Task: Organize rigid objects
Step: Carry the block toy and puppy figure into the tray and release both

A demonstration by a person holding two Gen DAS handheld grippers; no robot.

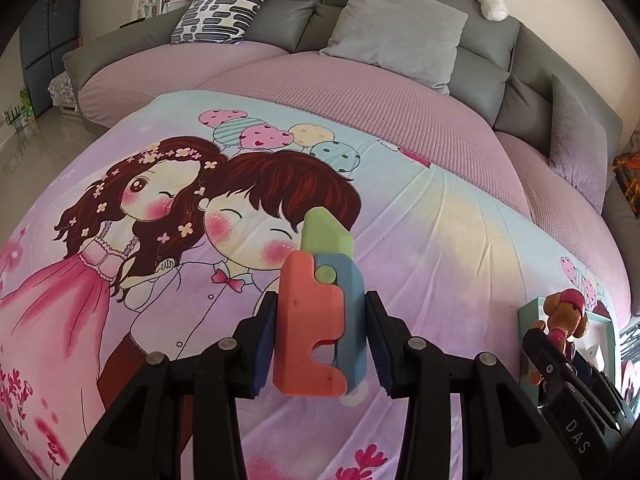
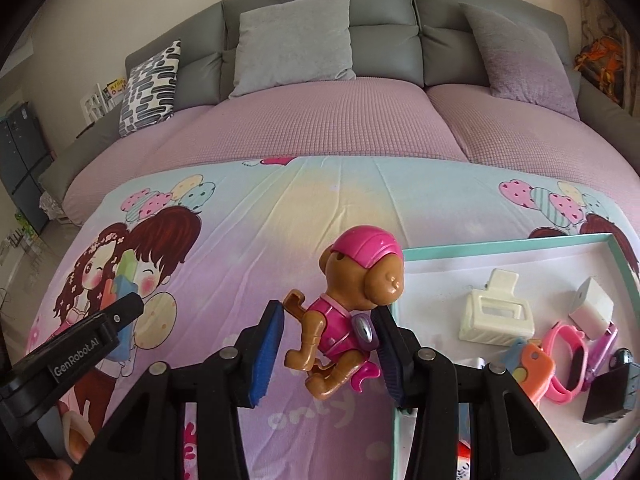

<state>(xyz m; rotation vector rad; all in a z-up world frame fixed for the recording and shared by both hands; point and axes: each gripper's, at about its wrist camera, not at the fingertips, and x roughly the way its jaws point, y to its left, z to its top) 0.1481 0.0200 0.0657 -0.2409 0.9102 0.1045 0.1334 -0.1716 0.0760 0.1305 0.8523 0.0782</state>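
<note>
Pinching a brown plastic puppy figure in pink (image 2: 352, 312), the right hand-held gripper (image 2: 332, 352) hangs just left of the teal-rimmed white tray (image 2: 500, 242); the left hand-held gripper (image 1: 320, 344) grips a coral, blue and green block toy (image 1: 320, 312).

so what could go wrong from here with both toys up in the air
1. The dog figure looks pinched off-centre in the right gripper: one pad touches only a thin tail end, so it may twist or drop short of the tray.
2. The tray already holds a white clip and a pink watch; a careless drop could knock them.
3. The block toy stands tall in the left gripper and could tip.
</note>
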